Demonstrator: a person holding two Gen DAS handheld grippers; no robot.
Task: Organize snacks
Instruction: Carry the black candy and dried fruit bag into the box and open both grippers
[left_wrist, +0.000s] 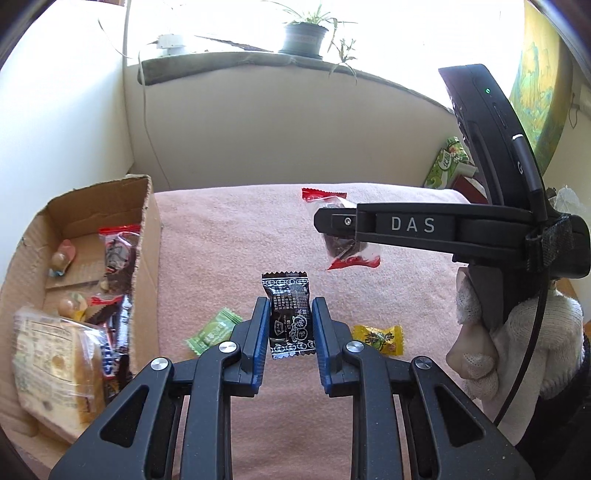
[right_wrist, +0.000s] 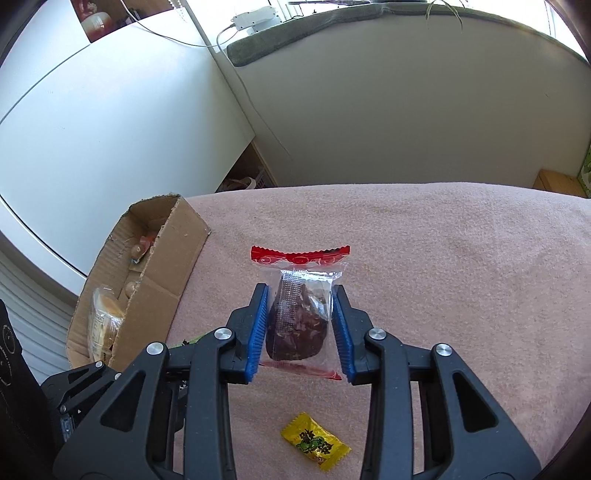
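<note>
My left gripper is shut on a black wrapped snack, its blue pads pressing both sides above the pink cloth. My right gripper is shut on a clear, red-edged packet with a dark brown cake, held above the cloth; the same packet shows in the left wrist view under the right gripper's black body. A green candy and a yellow candy lie on the cloth beside my left fingers. The yellow candy also lies below my right gripper.
An open cardboard box stands at the left with several snacks and a wrapped bread; it also shows in the right wrist view. The pink cloth covers the table. A wall and a windowsill with a potted plant lie behind.
</note>
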